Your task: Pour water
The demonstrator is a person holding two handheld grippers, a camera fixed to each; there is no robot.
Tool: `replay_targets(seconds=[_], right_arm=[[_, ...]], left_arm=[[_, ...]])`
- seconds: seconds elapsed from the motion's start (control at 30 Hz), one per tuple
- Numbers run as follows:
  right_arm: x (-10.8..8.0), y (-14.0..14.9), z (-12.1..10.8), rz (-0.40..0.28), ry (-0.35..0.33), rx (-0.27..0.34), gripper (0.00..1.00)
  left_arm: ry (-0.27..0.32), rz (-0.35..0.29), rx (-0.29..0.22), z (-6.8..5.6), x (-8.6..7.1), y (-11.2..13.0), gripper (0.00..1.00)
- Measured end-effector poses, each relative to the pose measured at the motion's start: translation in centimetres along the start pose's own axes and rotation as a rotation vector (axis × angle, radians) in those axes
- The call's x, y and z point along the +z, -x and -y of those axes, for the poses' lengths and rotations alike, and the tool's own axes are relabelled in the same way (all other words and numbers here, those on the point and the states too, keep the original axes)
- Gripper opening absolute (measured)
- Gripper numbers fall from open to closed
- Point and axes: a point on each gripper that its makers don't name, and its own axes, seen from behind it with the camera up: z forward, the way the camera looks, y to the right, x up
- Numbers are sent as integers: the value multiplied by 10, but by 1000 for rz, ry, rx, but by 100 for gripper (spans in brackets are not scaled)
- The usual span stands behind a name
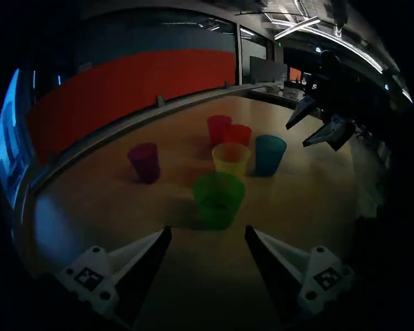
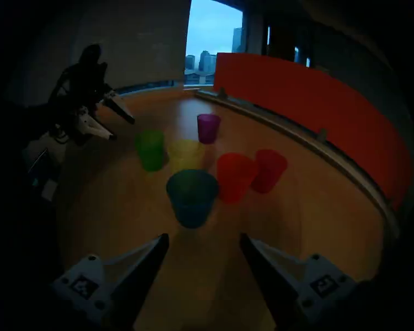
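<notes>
**A:** What could go wrong from here?

**B:** Nearest first. The left gripper has its fingers spread with nothing between them, and the translucent green plastic cup stands just ahead of the tips. The right gripper is spread the same way before the teal plastic cup. (In this dim light I can't tell which cup holds water.)

**A:** And the risk?

**B:** Crowding, I'd judge. The yellow plastic cup stands close behind the green one, with the orange plastic cup and the teal one close by. A wide finger could topple a neighbour, or a hasty tilt could spill water onto the wooden table.

**A:** Any room to move?

**B:** There's bare table on each gripper's near side and around the purple plastic cup, which stands apart. The red plastic cup is the one nearest the table's far edge, below the red wall panel.
</notes>
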Motion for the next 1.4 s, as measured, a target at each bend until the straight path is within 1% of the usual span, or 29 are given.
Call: replay_targets(seconds=[0.1, 0.2, 0.3, 0.4, 0.5, 0.7, 0.93, 1.0, 1.1, 1.2, 1.3, 1.4], right_arm=[[-5, -3, -6, -24, 40, 30, 100], [-9, -5, -11, -43, 77, 64, 100], [-14, -10, -15, -67, 114, 98, 100], [-17, -13, -17, -88, 147, 131, 100], [-19, -16, -19, -103, 177, 158, 100], [-25, -13, -29, -120, 276, 229, 100], [-33, -10, -48, -136, 406, 330, 100], [-36, -10, -54, -145, 437, 360, 100], [-40, -13, -60, -165, 467, 399, 100], [-42, -14, -63, -183, 483, 421, 100], [-42, -13, -65, -189, 492, 428, 100], [-43, -15, -69, -204, 513, 427, 100]], left_arm=[[-26, -39, -45, 6, -7, -4, 99], [-79, -81, -90, 18, -15, -6, 99], [-151, -112, -124, 33, -23, -4, 99], [-213, -127, -147, 45, -29, 0, 99], [-260, -143, -170, 53, -34, 3, 99], [-351, -180, -229, 66, -45, 6, 99], [-429, -227, -303, 74, -54, 5, 99], [-444, -231, -320, 75, -55, 5, 99], [-466, -236, -335, 77, -55, 4, 99], [-482, -245, -348, 79, -55, 4, 99], [-488, -246, -360, 80, -51, 6, 99], [-504, -249, -369, 82, -50, 7, 99]])
